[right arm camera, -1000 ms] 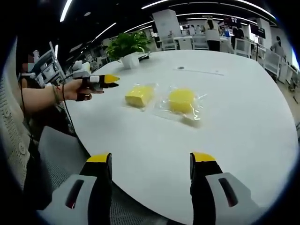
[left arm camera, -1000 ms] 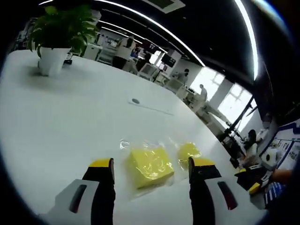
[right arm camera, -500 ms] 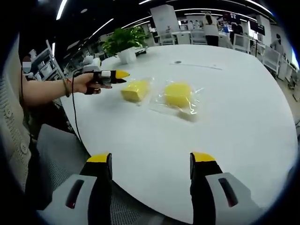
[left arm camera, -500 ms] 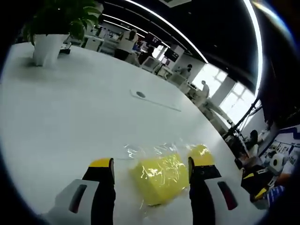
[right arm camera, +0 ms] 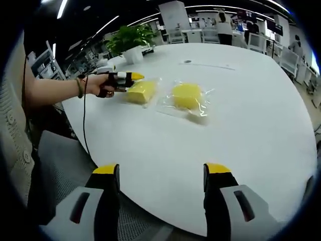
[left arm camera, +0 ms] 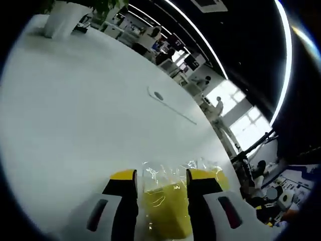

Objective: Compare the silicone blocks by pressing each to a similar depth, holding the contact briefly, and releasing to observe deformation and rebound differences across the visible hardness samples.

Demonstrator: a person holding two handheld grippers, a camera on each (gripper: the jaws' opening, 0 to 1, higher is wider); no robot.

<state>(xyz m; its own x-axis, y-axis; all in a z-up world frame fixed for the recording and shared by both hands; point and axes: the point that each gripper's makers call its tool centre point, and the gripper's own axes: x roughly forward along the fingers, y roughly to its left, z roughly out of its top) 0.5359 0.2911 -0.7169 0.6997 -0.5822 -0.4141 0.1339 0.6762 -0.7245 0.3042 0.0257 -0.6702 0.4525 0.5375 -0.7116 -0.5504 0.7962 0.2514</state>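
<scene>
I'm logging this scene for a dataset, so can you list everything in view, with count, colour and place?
Table: one, white, round-edged, under everything.
Square silicone block: one, yellow, in a clear bag, between the left gripper's jaws, also in the left gripper view.
Round silicone block: one, yellow, in a clear bag, beside the square one.
Potted plant: one, green in a white pot, far side of the table.
Round table port: one, grey, far half of the tabletop.
Office desks and people: several, background, too small to count.
Left gripper: one, black with yellow tips, closing around the square block.
Right gripper: one, same colours, open, over the table's near edge.
</scene>
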